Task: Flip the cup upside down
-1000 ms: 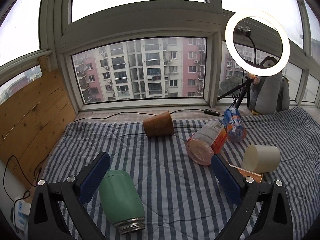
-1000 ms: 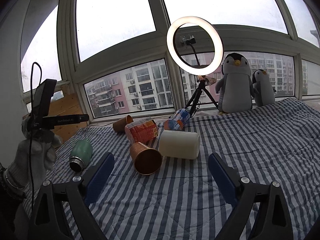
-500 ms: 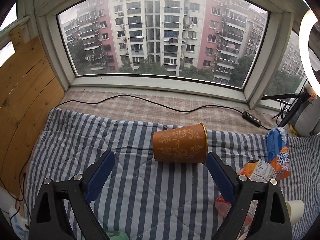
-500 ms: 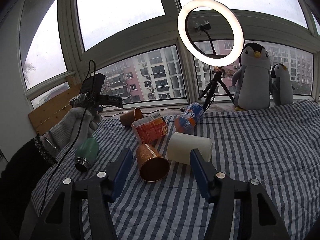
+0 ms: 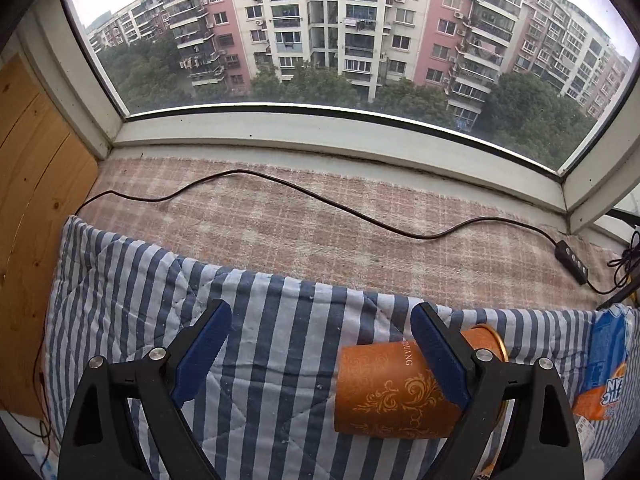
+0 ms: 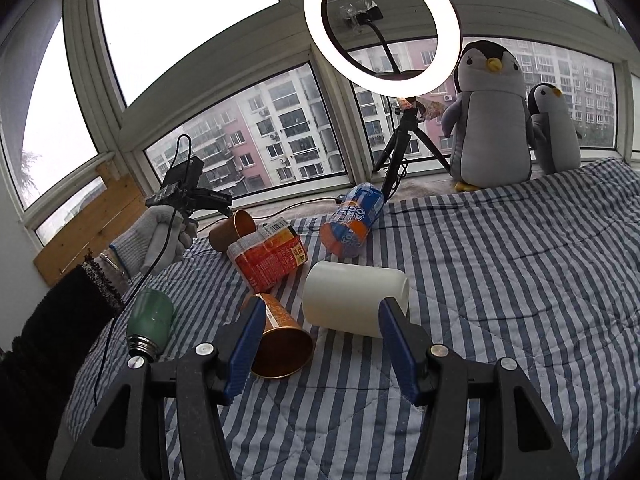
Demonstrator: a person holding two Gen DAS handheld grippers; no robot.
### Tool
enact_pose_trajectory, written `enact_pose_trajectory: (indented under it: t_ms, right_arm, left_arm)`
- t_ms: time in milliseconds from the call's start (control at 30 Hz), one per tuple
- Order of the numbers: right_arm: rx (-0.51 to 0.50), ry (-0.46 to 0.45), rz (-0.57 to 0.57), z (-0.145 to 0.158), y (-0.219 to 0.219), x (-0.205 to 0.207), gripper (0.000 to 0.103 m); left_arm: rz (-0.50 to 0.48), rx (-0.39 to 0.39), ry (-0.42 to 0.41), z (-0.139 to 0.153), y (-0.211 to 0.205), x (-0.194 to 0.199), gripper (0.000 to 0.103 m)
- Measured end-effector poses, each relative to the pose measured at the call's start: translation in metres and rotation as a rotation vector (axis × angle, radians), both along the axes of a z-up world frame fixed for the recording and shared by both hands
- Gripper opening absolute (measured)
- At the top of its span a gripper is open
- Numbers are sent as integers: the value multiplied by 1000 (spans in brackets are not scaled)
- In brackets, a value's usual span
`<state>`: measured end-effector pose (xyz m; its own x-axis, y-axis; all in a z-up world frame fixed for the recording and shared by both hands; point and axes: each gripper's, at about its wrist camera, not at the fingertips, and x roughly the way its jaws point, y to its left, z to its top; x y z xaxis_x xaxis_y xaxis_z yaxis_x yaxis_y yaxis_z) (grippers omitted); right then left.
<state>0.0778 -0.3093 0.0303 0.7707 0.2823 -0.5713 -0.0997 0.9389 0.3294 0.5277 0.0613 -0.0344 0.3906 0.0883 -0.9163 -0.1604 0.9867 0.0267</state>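
Observation:
An orange patterned cup lies on its side on the striped quilt, mouth to the right. My left gripper is open above it; its right finger crosses in front of the cup's middle, and the left finger stands well clear. The same cup shows far back in the right wrist view, beside the gloved left hand. My right gripper is open and empty, with a copper cup by its left finger and a white cup lying between the fingers, farther off.
A black cable with a switch runs along the checked sill by the window. A blue-orange bottle lies right of the cup. An orange packet, a green flask, a ring light tripod and two penguin toys stand around.
My left gripper has moved forward and down toward the window, onto the orange cup, which now sits low right under its right finger. My right gripper shifted slightly closer to the white cup.

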Motion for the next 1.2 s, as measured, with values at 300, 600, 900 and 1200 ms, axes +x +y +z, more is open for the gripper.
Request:
enact_pose_trajectory:
  t_ms: [300,600,900,1200]
  right_arm:
    - [-12,-73,11,12,6,7,55]
    - [-2,-63,58,2,24,6,55]
    - [-55,-43,166,9,54,11,55]
    - [-115,-130,251,13,106,-11,62]
  left_arm:
    - [-194,-7,53,19,-12,-76,93]
    - [-127,51,3,41,4,-93,93]
    - [-135,-67,-98,60,32,-141,93]
    - [-209,-146,-309,104,26,-269,94]
